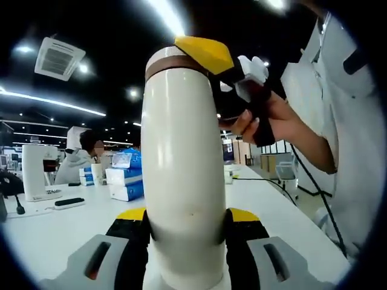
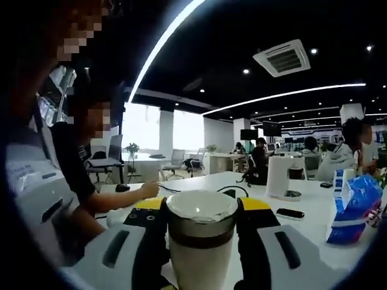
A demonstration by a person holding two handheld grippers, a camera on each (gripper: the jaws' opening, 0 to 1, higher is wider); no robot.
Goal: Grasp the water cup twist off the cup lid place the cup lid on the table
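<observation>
Left tongs: left gripper has its yellow-tipped jaws closed against the lower body of the water cup, one jaw on each side.
Right tongs: right gripper has its jaws pressed on either side of the cup's top, at the brown band just under the cup lid; in the left gripper view its yellow tip sits on the lid, held by a person's hand.
Cup place: between both pairs of jaws, above the white table.
Cup axis: long axis upright, lid end up, lid on.
Near left: tissue packs, white appliance.
Far right: blue bag.
</observation>
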